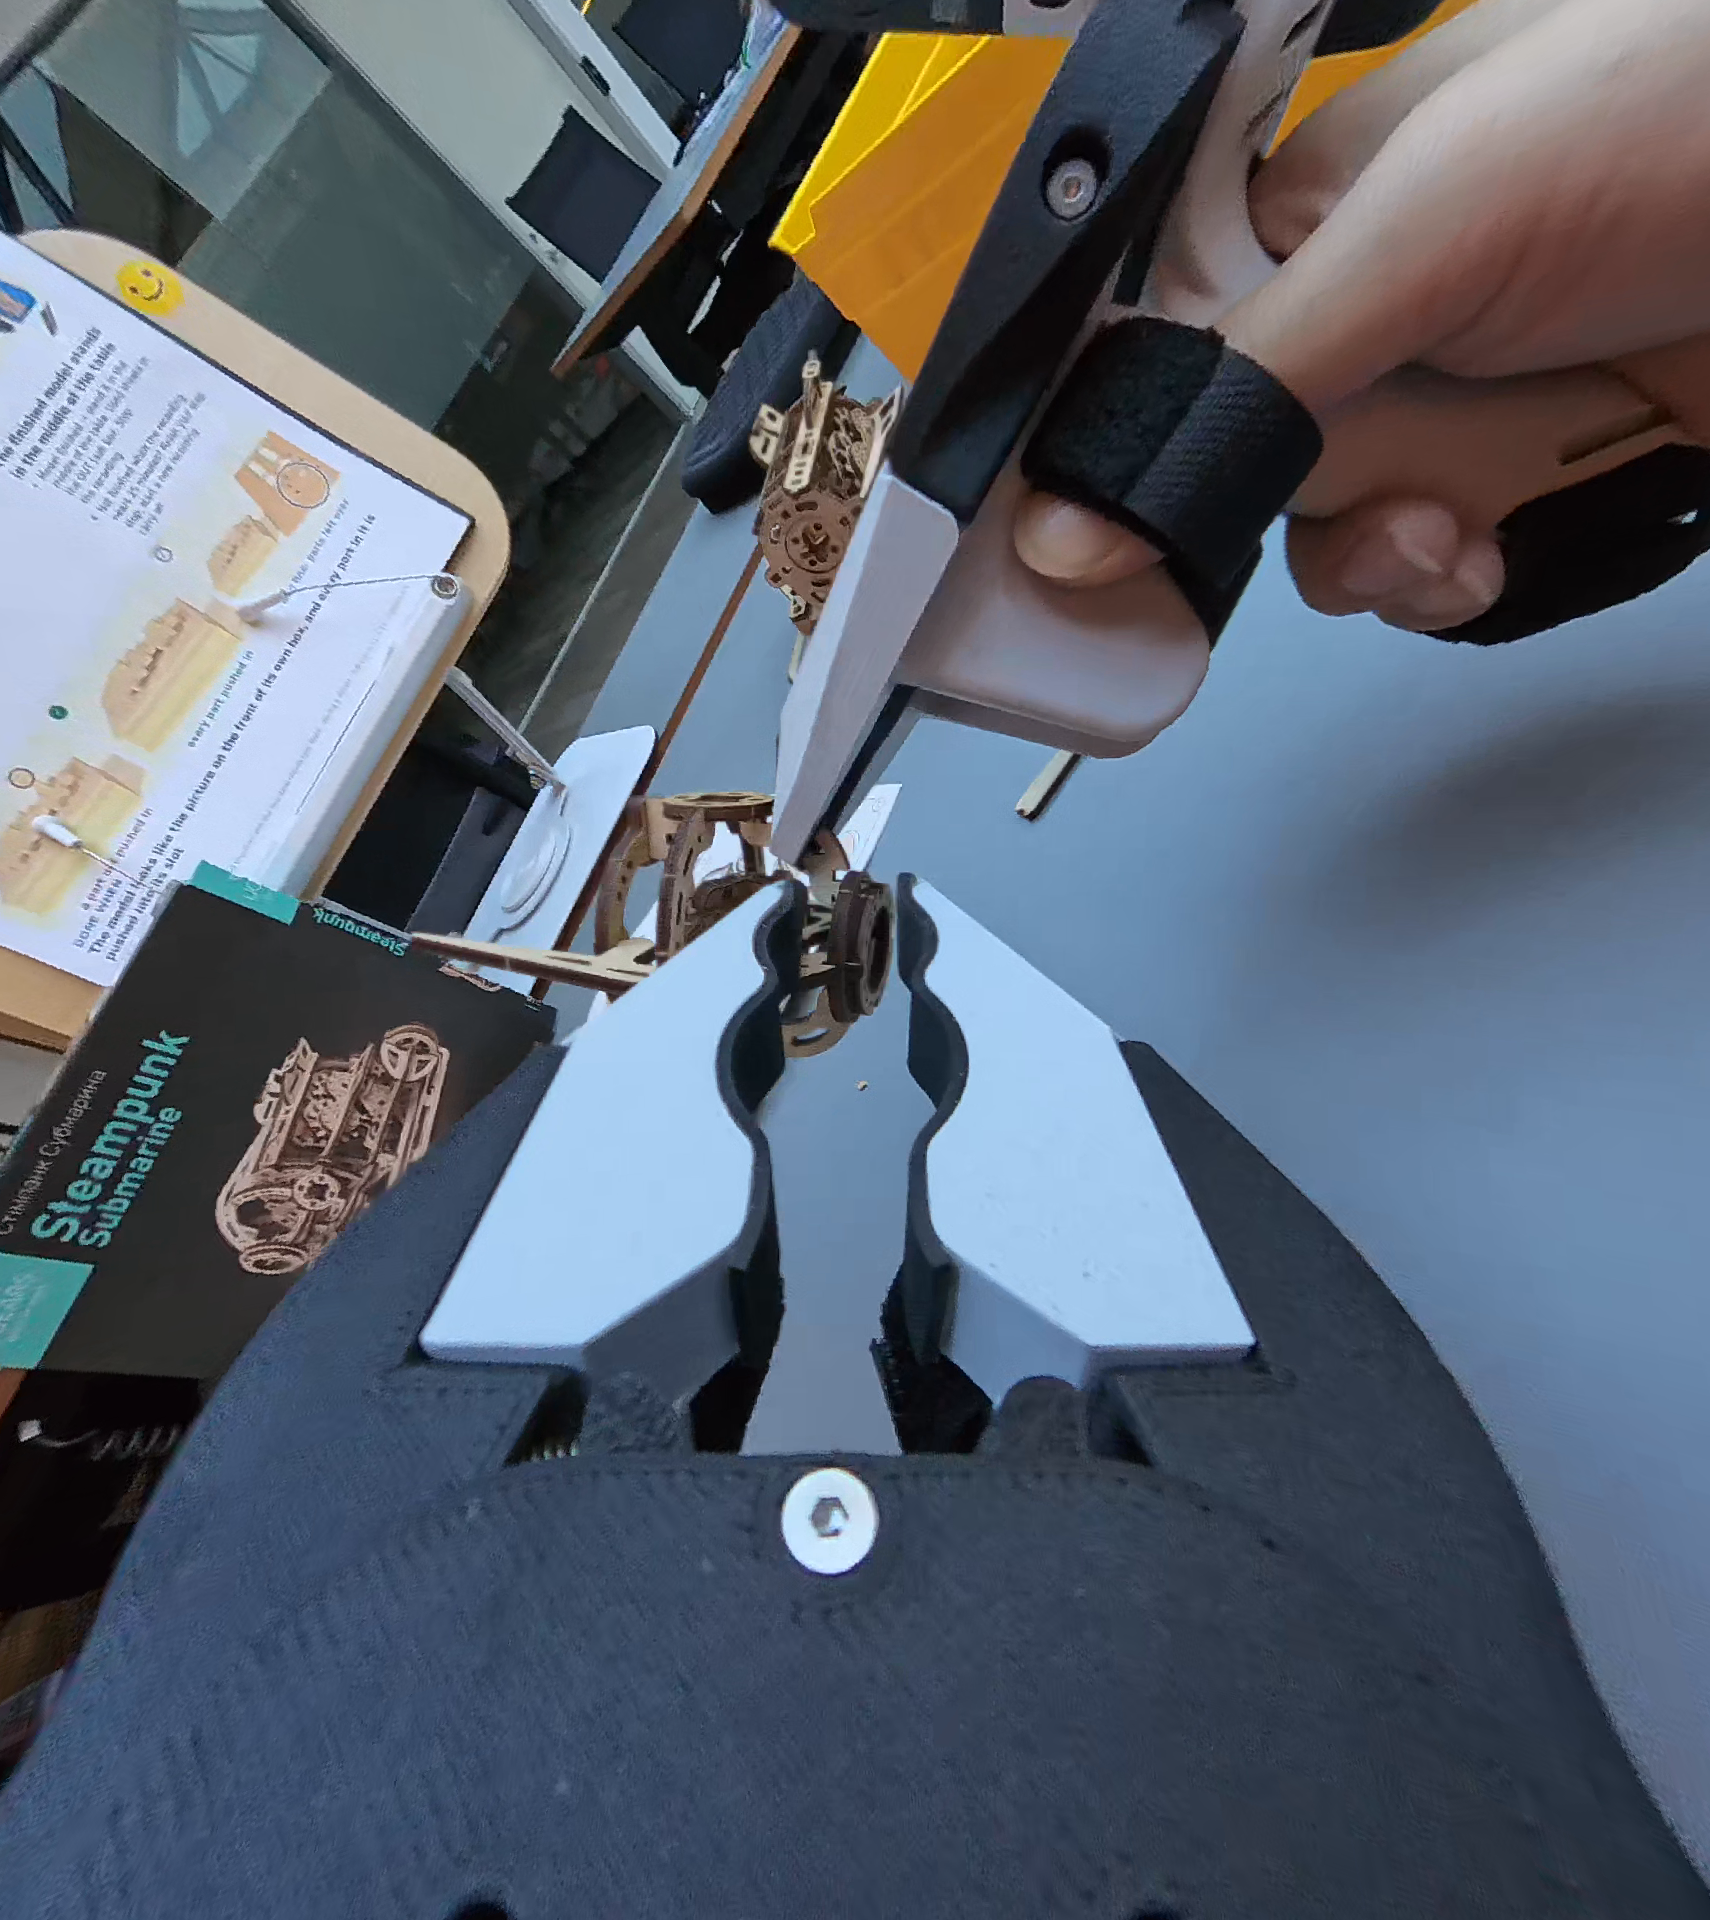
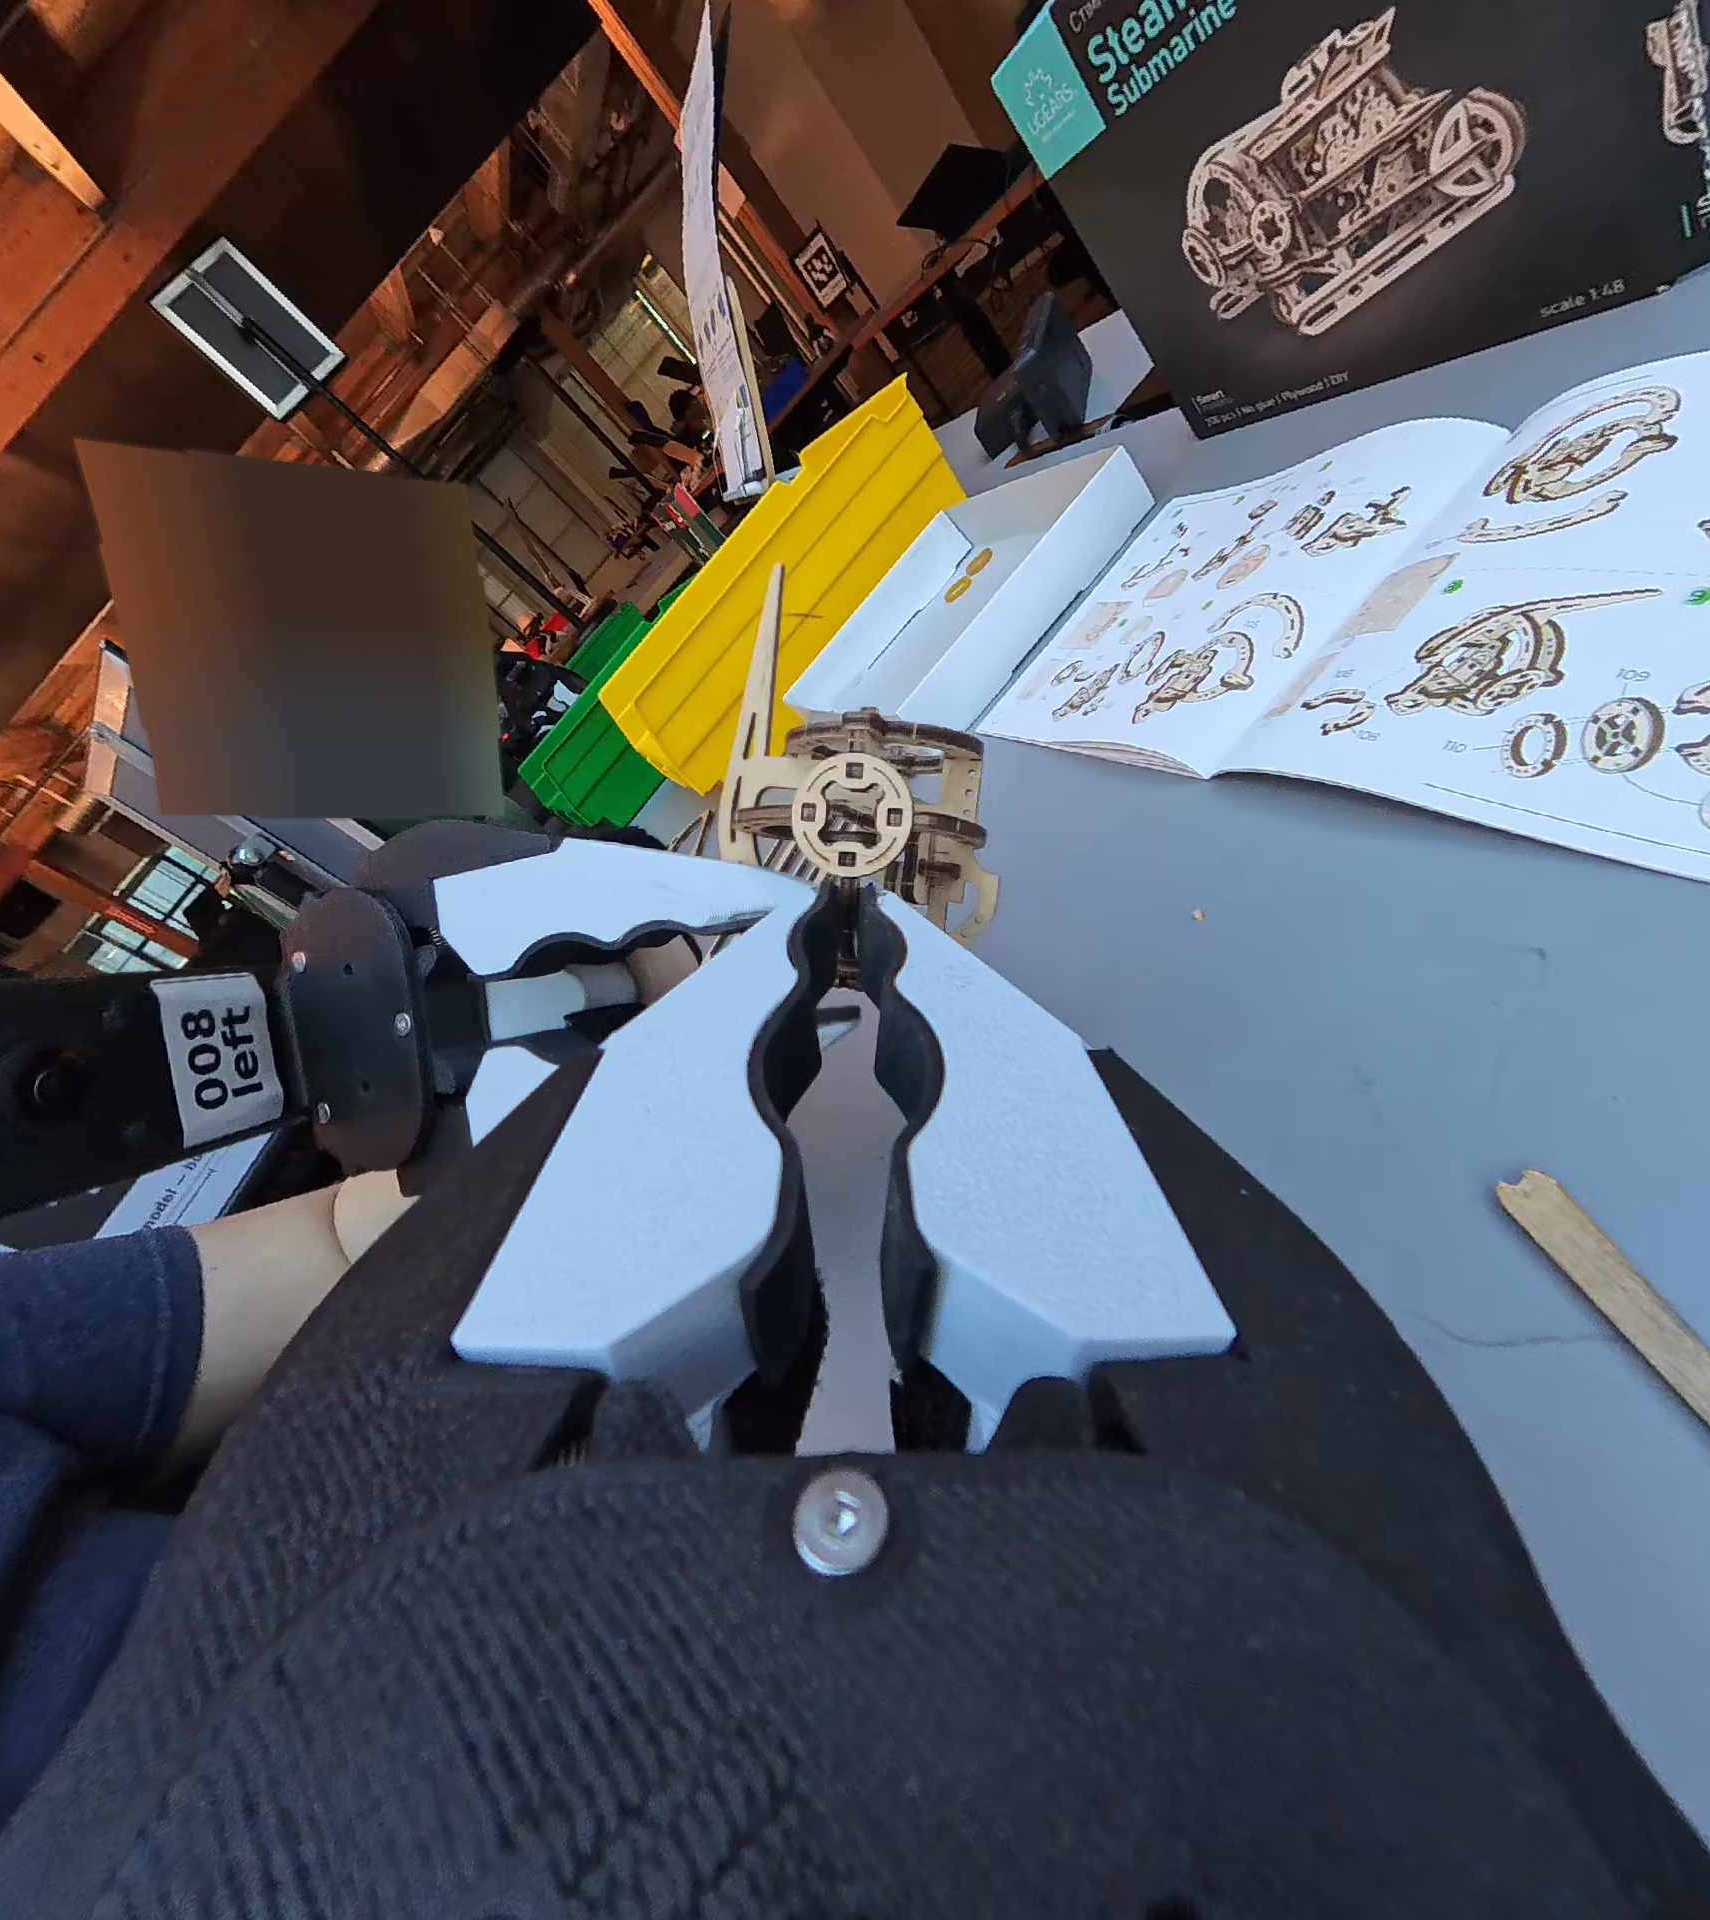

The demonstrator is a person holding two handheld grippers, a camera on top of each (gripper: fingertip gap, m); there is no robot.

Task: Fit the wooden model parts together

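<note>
Wooden wheel [image 2: 851, 817]: I see it at frame centre in my right wrist view, held upright on a short stem.
Right gripper [image 2: 849, 902]: my fingers are nearly closed, pinching that stem at their tips.
Wooden model [image 2: 944, 790]: it sits right behind the wheel on the grey table [image 2: 1350, 1091]; whether the two touch, I cannot tell.
Left gripper [image 1: 846, 914]: my fingers stand narrowly apart around a dark wheel part [image 1: 856, 951]; I cannot tell whether they grip it.
Booklet [image 2: 1402, 623]: open, on the right of the frame.
Box [image 2: 1402, 177]: dark, upper right.
Wood strip [image 2: 1661, 1340]: lies lower right.
Yellow bin [image 2: 789, 613]: behind the model.
</note>
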